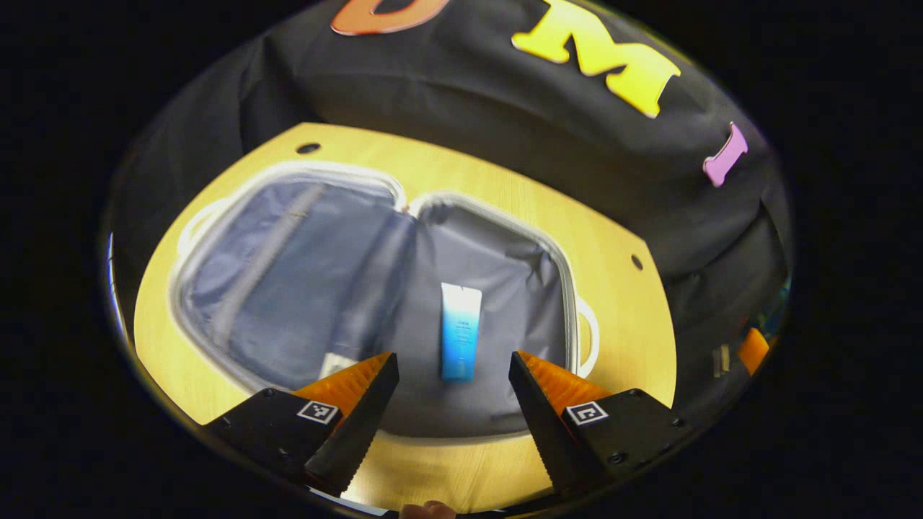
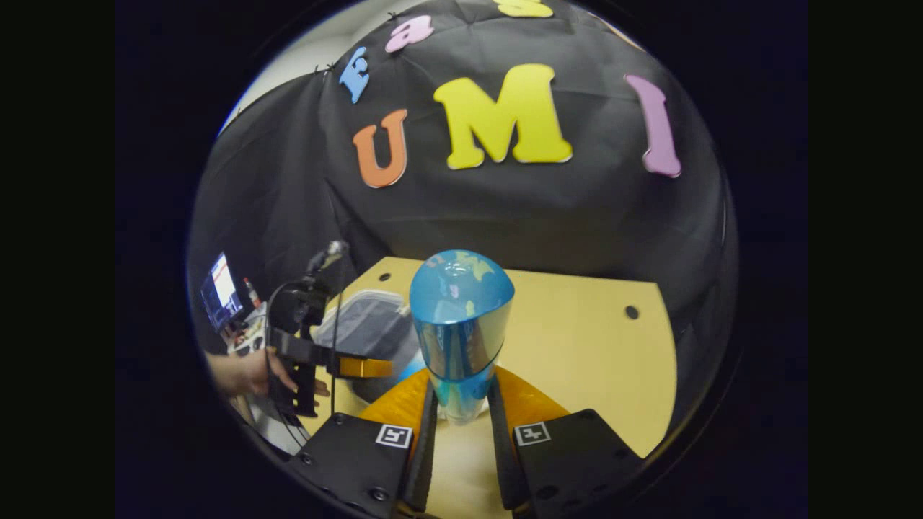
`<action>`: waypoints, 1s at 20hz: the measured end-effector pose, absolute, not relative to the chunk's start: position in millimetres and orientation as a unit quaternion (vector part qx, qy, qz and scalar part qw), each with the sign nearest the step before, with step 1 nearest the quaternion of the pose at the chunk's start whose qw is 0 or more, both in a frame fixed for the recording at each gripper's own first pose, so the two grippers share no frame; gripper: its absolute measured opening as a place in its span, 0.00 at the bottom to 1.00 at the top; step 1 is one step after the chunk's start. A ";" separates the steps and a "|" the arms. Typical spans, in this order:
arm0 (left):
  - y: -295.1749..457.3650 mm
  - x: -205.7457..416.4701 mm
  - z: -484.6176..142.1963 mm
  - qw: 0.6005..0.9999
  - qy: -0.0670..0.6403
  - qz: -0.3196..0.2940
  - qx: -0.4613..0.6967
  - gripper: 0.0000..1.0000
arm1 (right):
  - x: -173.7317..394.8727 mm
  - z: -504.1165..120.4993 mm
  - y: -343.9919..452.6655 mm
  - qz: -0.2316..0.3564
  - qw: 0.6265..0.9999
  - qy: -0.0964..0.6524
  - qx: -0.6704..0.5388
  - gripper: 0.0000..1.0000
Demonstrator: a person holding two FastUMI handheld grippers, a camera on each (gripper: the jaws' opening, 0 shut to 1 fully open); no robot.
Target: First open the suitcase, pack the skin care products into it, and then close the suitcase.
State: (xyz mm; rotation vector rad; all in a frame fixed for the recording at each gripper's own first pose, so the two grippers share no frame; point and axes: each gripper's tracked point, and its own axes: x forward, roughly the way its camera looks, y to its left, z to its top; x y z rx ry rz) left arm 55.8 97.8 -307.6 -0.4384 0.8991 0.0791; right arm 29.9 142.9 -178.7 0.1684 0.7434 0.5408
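While the suitcase (image 1: 288, 281) lies flat and fully open on the wooden table (image 1: 620, 317), we see both its grey-lined halves spread side by side in the left gripper view, w/ a pale rim running round each half and a white handle (image 1: 590, 339) on the right edge. 1 blue-and-white skin care tube (image 1: 460, 331) lies lengthwise on the lining of the right half, its darker blue end toward the camera, apart from the walls. The left gripper (image 1: 453, 393) hangs above the near edge of that half, jaws spread wide w/ nothing between them, the tube showing in the gap farther off. In the right gripper view we see the right gripper (image 2: 461, 422) clamped on a blue bottle (image 2: 461, 324): both fingers press on its lower part, 1 per side, and the bottle stands upright w/ its rounded glossy top toward the camera, held over the table. Farther off at left in that view, a hand (image 2: 245, 373) holds the other gripper (image 2: 360, 367) over the open suitcase (image 2: 371, 324), approx. at the table's left side. A small screen (image 2: 220, 288) sits beyond the table edge at far left, details too small to tell. The black cloth wall (image 2: 505, 209) stands behind the table.
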 end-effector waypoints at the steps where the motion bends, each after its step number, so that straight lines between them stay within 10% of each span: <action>1: 107.7 42.7 -298.6 0.884 0.410 0.046 -0.218 0.98 | 33.4 -193.9 164.8 0.271 0.882 0.377 0.077 0.35; 20: 243.0 -99.0 -301.3 0.878 0.334 0.158 -0.304 0.99 | 56.2 -385.2 267.8 0.095 0.762 0.637 0.066 0.32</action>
